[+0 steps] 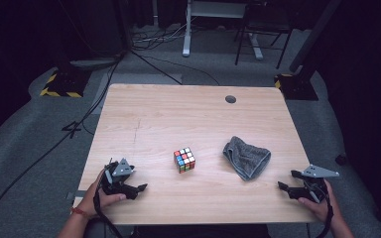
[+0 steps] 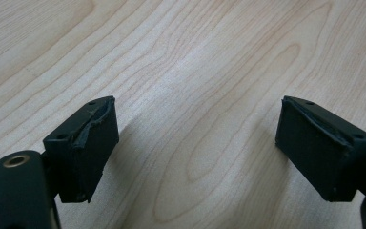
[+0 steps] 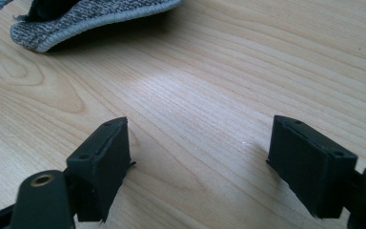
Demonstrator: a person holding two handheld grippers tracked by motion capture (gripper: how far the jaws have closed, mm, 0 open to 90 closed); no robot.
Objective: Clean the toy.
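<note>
A scrambled colour cube point(image 1: 184, 159) sits near the middle of the wooden table point(image 1: 188, 119). To its right lies a crumpled grey cloth point(image 1: 246, 156), whose knitted edge point(image 3: 83, 19) reaches into the top left of the right gripper view. My left gripper point(image 1: 140, 189) rests at the table's front left, held in a hand, its jaws pointing right. In the left gripper view the left gripper point(image 2: 195, 138) stands open over bare wood. My right gripper point(image 1: 284, 182) is at the front right, pointing left toward the cloth. The right gripper point(image 3: 198, 157) is open with nothing between its pads.
A round cable hole point(image 1: 230, 99) is in the table's far right part. Beyond the table are grey floor, cables point(image 1: 79, 124), a desk leg point(image 1: 186, 29) and stands with yellow-black striped bases point(image 1: 59, 89).
</note>
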